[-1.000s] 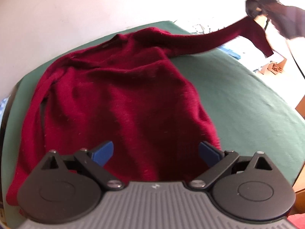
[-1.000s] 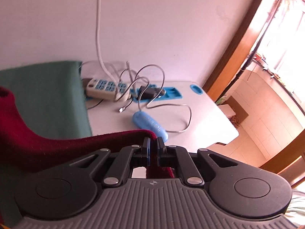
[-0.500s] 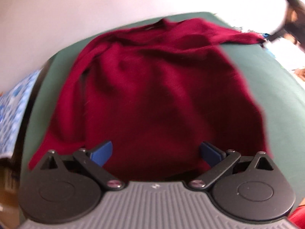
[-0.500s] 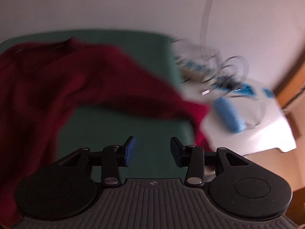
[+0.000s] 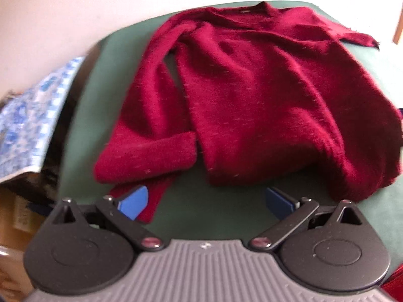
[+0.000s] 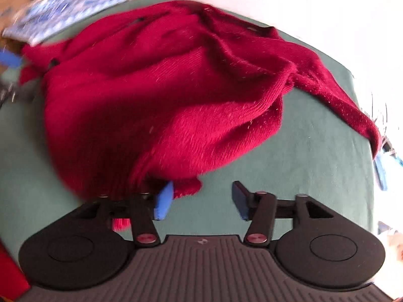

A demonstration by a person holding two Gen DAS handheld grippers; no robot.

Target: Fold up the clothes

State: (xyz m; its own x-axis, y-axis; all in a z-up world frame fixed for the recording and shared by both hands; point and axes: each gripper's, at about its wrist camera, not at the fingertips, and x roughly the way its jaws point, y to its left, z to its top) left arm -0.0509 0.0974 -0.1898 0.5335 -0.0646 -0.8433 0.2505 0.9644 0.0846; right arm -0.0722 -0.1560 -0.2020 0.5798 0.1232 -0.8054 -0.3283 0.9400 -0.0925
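The right tool (image 6: 201,198) has let go of the fuzzy dark-red knit sweater (image 6: 161,105) – its jaws, pinched on the sleeve a second ago, are opening over bare green bench (image 6: 314,156) cloth. The sleeve, then lifted, now lies draped.

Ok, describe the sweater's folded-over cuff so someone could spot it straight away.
Start at the green table, where a dark red sweater lies. Follow its long sleeve down the left side in the left wrist view. The cuff is the thick end doubled back across the sleeve.
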